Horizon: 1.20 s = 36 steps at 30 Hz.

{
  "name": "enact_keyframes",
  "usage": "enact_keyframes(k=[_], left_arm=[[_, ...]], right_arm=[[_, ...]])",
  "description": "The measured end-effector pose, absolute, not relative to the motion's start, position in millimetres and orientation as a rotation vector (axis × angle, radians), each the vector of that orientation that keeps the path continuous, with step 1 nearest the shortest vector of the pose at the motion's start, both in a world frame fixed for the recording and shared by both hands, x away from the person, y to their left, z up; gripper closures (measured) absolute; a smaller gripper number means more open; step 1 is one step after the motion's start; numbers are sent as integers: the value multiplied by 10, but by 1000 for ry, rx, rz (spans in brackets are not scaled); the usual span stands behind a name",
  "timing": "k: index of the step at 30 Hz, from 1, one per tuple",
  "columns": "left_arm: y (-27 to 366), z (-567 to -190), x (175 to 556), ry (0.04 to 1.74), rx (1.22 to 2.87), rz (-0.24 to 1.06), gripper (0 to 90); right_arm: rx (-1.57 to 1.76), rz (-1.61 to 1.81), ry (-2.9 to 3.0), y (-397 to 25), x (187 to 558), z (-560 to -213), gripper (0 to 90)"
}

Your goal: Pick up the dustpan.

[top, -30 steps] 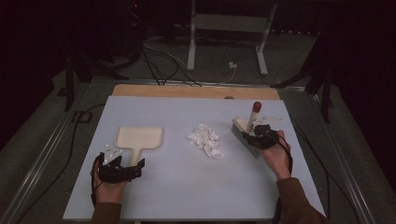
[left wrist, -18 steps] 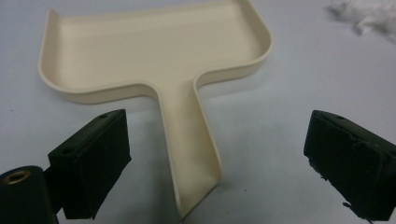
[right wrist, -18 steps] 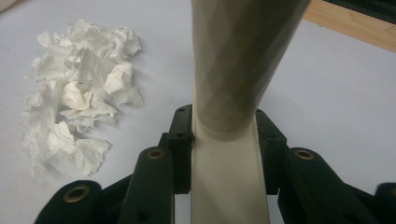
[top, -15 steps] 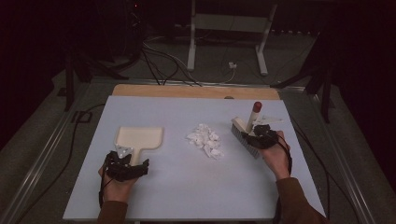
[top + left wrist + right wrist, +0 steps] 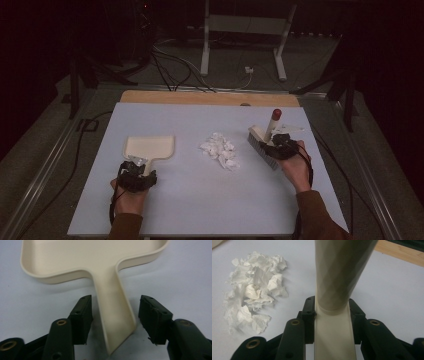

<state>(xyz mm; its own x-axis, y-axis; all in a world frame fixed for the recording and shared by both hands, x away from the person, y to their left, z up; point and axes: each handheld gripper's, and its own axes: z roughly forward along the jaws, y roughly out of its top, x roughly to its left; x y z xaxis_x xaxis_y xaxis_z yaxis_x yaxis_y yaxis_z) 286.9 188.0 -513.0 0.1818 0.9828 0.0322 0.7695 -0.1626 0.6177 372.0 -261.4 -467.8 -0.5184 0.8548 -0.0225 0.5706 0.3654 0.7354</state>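
the dustpan lies flat on the table, on the left side, with its handle pointing back toward the person. in the left gripper view the cream handle runs down between the two black jaws. the left gripper is spread wide, with a jaw on each side of the handle and a gap on both sides, so it is not pinching the handle. in the high view the left gripper sits right at the end of the handle, held by the left hand.

the brush is on the right side of the table. its bristles rest on the table and its handle leans up and away, with a dark red tip at the top. the right gripper is clamped tight on the brush handle, one jaw pressing each side of it. the right hand holds that gripper from behind.

between the dustpan and the brush, near the middle of the table, sits a little pile of crumpled white paper scraps. the pile is apart from both the dustpan and the brush. in the right gripper view the paper scraps lie to the left of the brush handle.

a strip of wood shows along the far edge of the table. past it, cables lie on the dark floor.
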Motion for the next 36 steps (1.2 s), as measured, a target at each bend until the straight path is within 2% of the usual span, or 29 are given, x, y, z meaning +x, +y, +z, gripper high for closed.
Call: enact_keyframes(k=[10,15,36], left_arm=[[1973,-5110,2931,1657,1979,530,649],[2046,-5095,2943,1645,1956,470,655],[2290,-4765,2915,1442,2042,443,660]], right_arm=[[1245,967,2227,-2616,3718,-4681,668],[1246,964,2227,-2618,3721,-4683,668],[1251,965,2223,-2627,3720,-4683,668]])
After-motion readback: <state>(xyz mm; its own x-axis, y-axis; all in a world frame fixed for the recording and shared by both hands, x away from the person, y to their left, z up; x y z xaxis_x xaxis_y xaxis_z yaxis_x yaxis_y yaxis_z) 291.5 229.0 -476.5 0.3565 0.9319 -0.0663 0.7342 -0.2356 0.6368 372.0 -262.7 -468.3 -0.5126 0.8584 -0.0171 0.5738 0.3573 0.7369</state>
